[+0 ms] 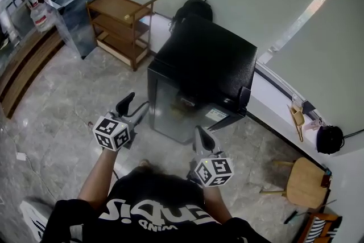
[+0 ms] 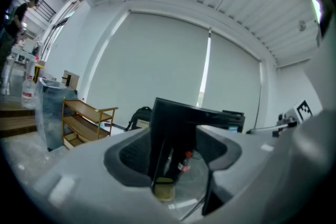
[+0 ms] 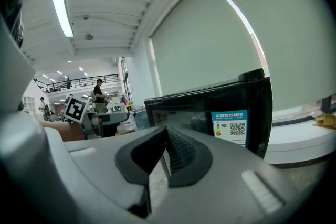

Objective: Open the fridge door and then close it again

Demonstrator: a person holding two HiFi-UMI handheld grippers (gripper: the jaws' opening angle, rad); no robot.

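Three things stand near the fridge [image 1: 199, 62]: wooden rack [image 1: 121, 24], backpack [image 1: 193, 8], chair [image 1: 305, 182].

The fridge [image 1: 199, 60] has a matt, grainy black top and a glossy door [image 1: 170, 108]; the floor [image 1: 68, 105] is polished grey marbled tile, the shelf trolley [image 1: 119, 25] plain wood.

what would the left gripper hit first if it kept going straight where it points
Probably the black fridge, near its door edge, which lines up between the left gripper's open jaws; depth is unclear.
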